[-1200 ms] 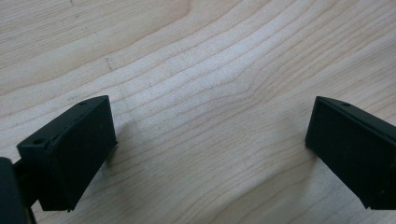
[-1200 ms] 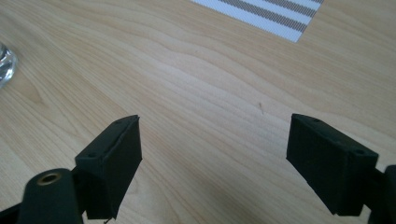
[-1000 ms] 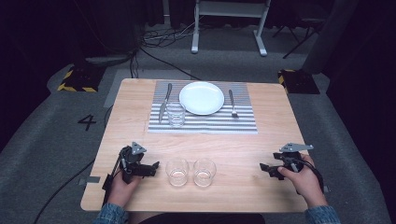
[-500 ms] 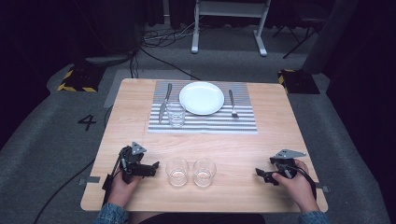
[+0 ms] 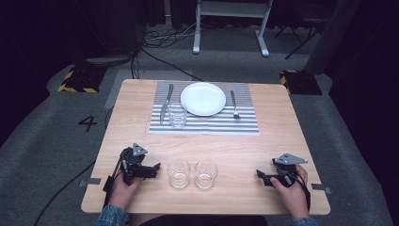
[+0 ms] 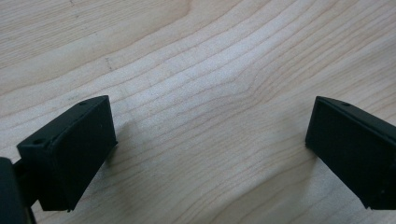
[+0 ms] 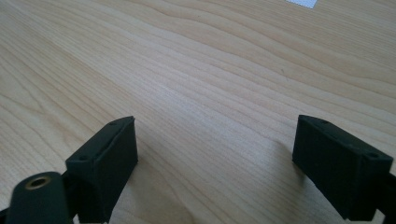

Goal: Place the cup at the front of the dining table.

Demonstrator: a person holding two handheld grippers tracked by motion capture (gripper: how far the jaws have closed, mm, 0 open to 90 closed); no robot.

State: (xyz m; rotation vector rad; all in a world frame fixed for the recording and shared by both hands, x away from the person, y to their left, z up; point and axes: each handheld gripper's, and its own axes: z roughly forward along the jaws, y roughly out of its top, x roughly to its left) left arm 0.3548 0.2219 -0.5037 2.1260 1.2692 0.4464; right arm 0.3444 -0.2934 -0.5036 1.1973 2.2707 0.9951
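Two clear glasses stand side by side near the table's front edge, one (image 5: pixel 179 173) on the left and one (image 5: pixel 206 173) on the right. A third glass (image 5: pixel 177 115) stands on the striped placemat (image 5: pixel 207 123), next to a knife (image 5: pixel 166 102). The mat also bears a white plate (image 5: pixel 203 98) and a fork (image 5: pixel 234 104). My left gripper (image 5: pixel 154 170) rests on the wood left of the two glasses, open (image 6: pixel 210 149) over bare tabletop. My right gripper (image 5: pixel 260 176) sits at the front right, open (image 7: pixel 215 158), nothing between its jaws.
The wooden table (image 5: pixel 273 141) has bare wood between the placemat and the front glasses. A cable (image 5: pixel 56 197) trails off the table's left front. Beyond the far edge stand a white frame (image 5: pixel 230 23) and yellow-black blocks (image 5: pixel 77 80) on the grey floor.
My right gripper has drifted a little toward the front edge and slightly left. The left gripper and the glasses have stayed put.
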